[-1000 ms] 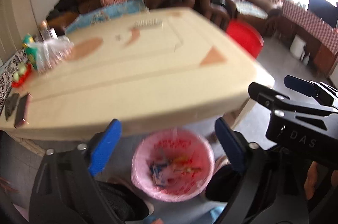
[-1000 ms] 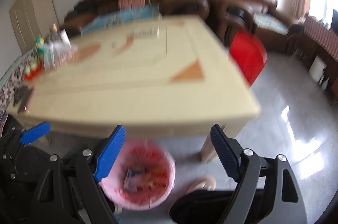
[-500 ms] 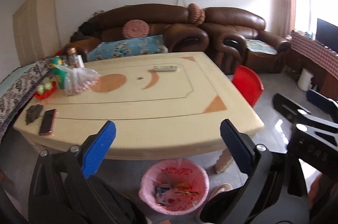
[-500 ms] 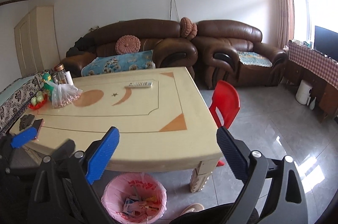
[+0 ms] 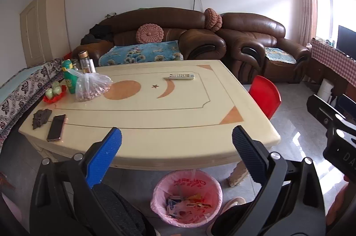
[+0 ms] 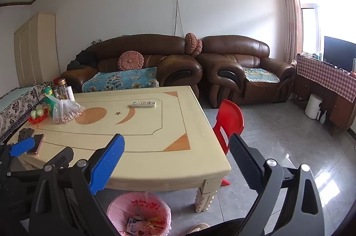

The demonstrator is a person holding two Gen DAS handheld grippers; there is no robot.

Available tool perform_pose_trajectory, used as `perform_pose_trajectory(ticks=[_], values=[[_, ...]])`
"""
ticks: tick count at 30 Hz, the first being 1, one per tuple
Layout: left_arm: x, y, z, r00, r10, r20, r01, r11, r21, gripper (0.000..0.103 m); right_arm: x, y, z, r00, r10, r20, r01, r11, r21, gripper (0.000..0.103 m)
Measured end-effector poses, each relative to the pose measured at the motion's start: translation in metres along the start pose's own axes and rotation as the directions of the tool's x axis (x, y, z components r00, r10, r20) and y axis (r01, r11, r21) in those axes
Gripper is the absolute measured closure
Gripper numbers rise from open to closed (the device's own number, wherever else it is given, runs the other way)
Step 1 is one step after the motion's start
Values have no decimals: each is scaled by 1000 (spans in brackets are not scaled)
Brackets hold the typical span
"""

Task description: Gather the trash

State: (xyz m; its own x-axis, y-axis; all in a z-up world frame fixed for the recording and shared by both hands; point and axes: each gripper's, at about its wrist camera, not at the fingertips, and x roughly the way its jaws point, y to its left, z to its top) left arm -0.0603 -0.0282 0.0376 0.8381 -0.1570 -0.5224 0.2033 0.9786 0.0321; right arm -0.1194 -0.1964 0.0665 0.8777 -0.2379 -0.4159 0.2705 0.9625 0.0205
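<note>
**Trash sits in the bin; both grippers hang empty above it**

Trash (image 5: 185, 204), a heap of wrappers and packets, lies in the bin (image 5: 165, 182), which stands on the floor just under the near edge of the table (image 5: 155, 120). A pink liner covers the bin's rim, and the heap fills only the lower part, so there is room for more. The left gripper (image 5: 176, 142) has its fingers spread wide with nothing between them. The right gripper (image 6: 176, 152) is likewise wide and empty, and shows at the right edge of the left wrist view.

Judged from this, the step in hand is a scan for anything left to pick up. To do it well, the person should look over the tabletop before reaching, since most things there look like belongings, not rubbish: a phone (image 5: 56, 127), a dark lump (image 5: 41, 117) beside it, a remote (image 5: 181, 76). A clear bag (image 5: 90, 87) holds what looks like nuts, and a red dish (image 5: 53, 95) holds pale round things. Bottles (image 5: 85, 60) stand behind the bag. Their contents cannot be made out.
</note>
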Motion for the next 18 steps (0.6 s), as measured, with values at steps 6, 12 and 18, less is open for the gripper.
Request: perform_pose_trajectory(ticks=[6, 12, 18], values=[[-3, 0, -1, 1000, 5, 9, -5, 1000, 6, 6, 1, 2, 0, 1000, -2, -3, 2, 1000, -2, 10], [-3, 0, -1, 1000, 14, 13, -14, 1000, 8, 6, 2, 2, 0, 1000, -3, -4, 3, 1000, -4, 10], [-2, -1, 1, 1000, 17, 11, -17, 1000, 15, 6, 4, 5, -2, 1000, -2, -13, 2, 1000, -8, 10]])
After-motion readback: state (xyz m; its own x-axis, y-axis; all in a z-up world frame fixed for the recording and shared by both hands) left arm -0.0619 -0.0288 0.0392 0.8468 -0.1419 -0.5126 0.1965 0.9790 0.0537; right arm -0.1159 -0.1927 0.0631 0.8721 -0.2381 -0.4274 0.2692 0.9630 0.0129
